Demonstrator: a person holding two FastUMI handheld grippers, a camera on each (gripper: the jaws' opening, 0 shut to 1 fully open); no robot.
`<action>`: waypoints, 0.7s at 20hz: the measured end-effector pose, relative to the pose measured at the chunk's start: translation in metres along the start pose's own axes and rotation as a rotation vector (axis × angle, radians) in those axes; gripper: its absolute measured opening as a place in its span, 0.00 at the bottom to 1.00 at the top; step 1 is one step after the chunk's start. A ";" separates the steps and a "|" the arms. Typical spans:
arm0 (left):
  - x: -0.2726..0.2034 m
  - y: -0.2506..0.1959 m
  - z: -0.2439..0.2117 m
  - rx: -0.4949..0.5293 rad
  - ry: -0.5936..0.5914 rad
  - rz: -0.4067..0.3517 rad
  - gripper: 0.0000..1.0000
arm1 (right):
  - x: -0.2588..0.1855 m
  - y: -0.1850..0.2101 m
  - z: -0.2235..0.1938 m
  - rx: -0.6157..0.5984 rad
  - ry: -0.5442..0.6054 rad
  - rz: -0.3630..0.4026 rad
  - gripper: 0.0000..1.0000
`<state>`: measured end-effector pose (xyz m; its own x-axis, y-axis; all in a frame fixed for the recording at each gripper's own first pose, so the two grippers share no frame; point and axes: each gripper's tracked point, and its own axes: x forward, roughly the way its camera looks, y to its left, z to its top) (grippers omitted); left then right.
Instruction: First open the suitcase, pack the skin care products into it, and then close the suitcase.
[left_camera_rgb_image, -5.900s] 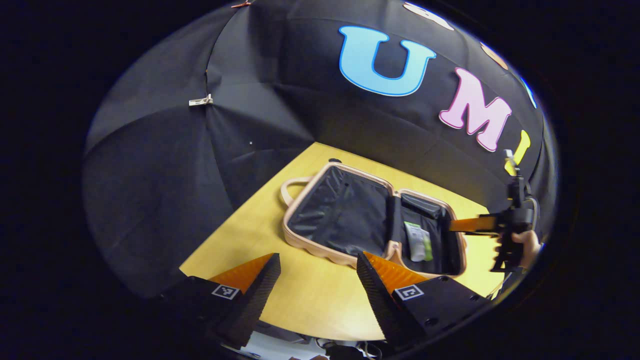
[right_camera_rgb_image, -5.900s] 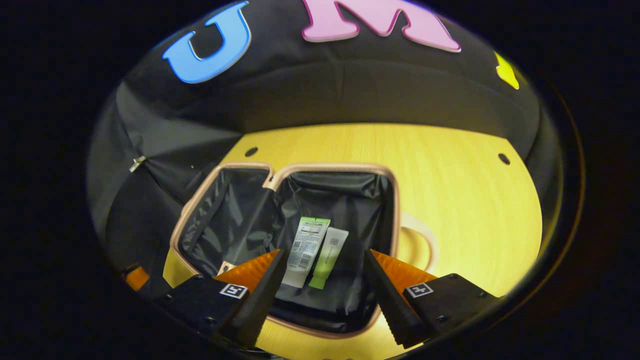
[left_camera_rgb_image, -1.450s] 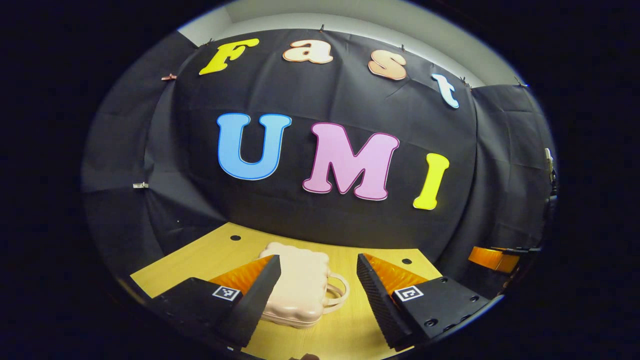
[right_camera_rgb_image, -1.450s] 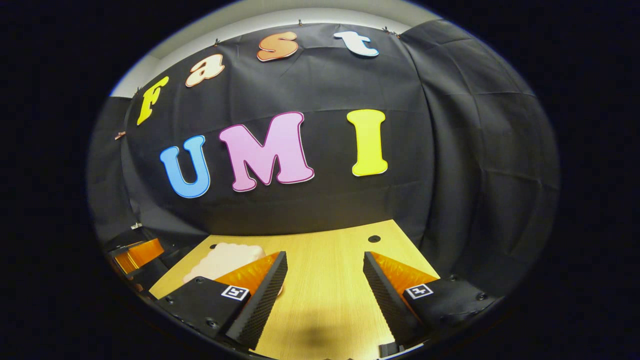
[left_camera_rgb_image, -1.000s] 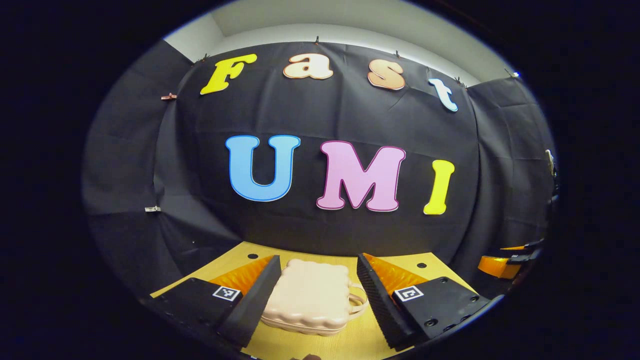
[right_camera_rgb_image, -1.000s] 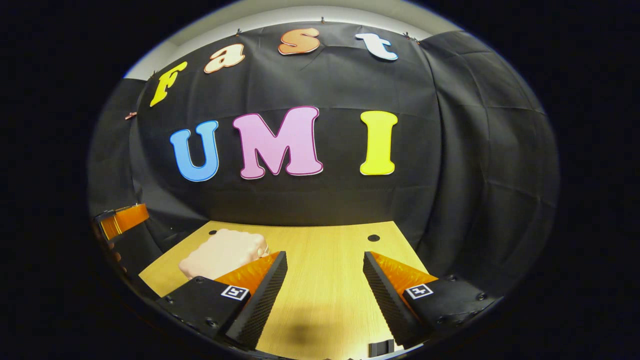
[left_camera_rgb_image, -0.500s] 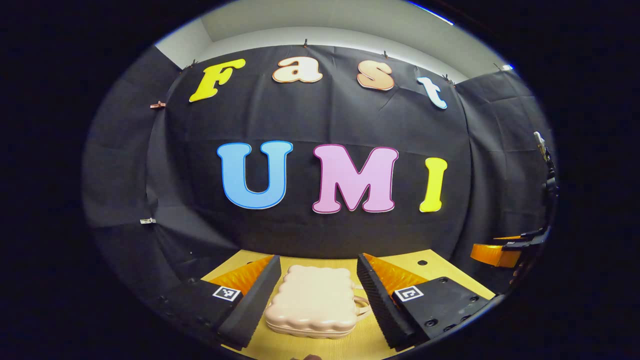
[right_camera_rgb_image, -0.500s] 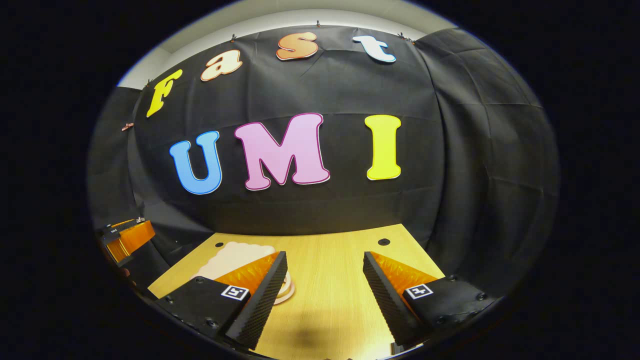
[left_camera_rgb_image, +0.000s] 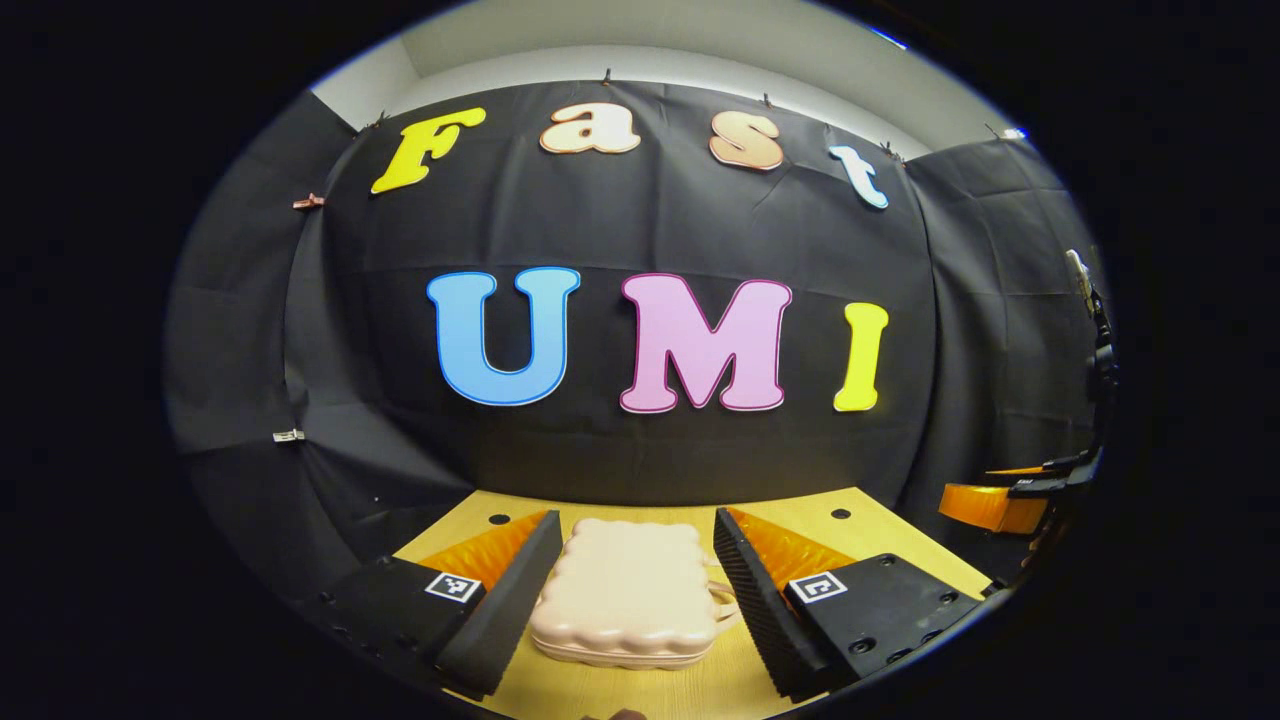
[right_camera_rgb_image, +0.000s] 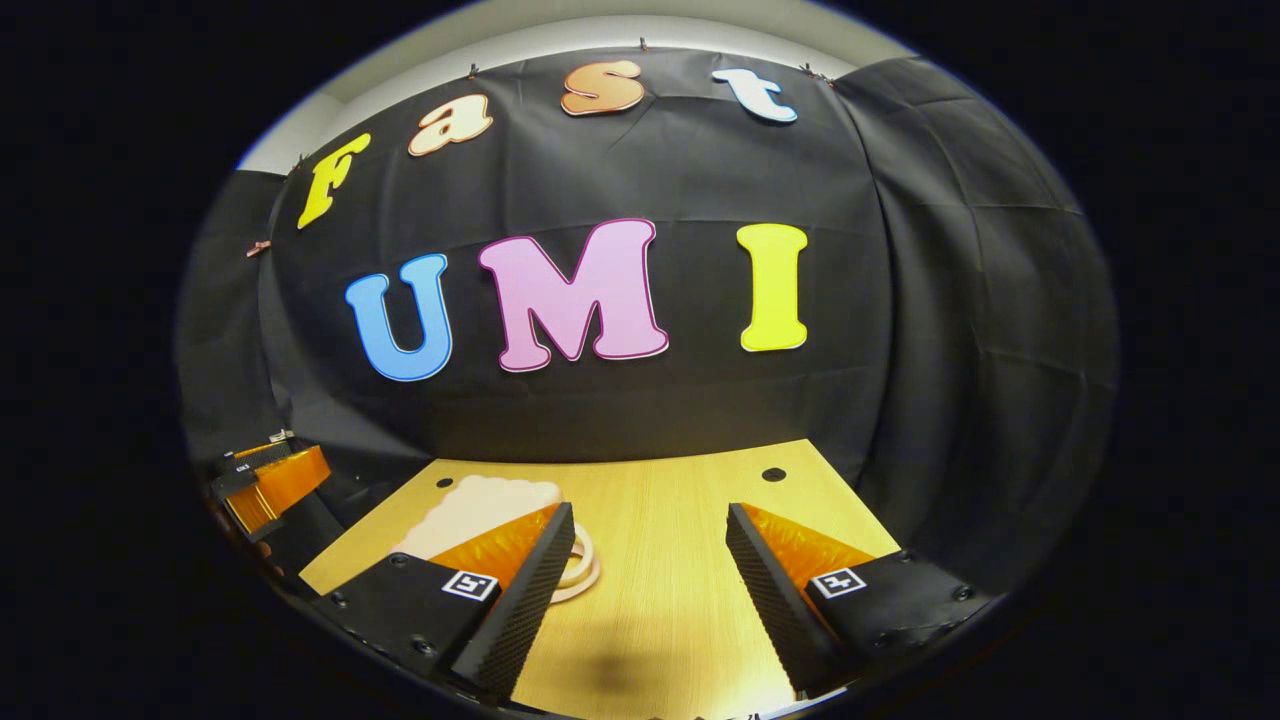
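nearest, the left gripper (left_camera_rgb_image: 632, 580) has its fingers spread wide, clamped on nothing; the suitcase (left_camera_rgb_image: 628, 592) lies closed and flat on the table (left_camera_rgb_image: 800, 520) just past them (handle (left_camera_rgb_image: 722, 604) toward the right finger). likewise the right gripper (right_camera_rgb_image: 648, 580) is apart and empty over bare tabletop to the right of the suitcase (right_camera_rgb_image: 482, 508), whose handle (right_camera_rgb_image: 582, 568) peeks beside its left finger. farther left of the suitcase, the left gripper (right_camera_rgb_image: 268, 478) shows at the edge.

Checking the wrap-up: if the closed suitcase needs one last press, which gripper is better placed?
Left, probably: the suitcase sits between the left gripper's open fingers, while the right gripper faces bare table beside it.
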<state>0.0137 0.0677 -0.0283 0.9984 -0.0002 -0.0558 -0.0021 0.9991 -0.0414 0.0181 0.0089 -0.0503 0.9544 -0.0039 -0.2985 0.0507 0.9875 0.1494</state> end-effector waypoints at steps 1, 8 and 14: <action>0.000 0.001 -0.002 -0.001 0.004 -0.001 0.96 | -0.002 0.000 -0.001 0.001 0.001 -0.003 0.97; -0.003 0.004 -0.017 0.014 0.022 -0.021 0.96 | -0.006 0.006 -0.013 0.008 0.015 -0.021 0.97; -0.004 0.007 -0.028 0.032 0.018 -0.053 0.96 | -0.008 0.017 -0.018 0.007 0.009 -0.026 0.97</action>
<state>0.0081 0.0736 -0.0567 0.9959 -0.0539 -0.0727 0.0531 0.9985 -0.0130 0.0062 0.0289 -0.0622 0.9502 -0.0282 -0.3105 0.0777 0.9859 0.1482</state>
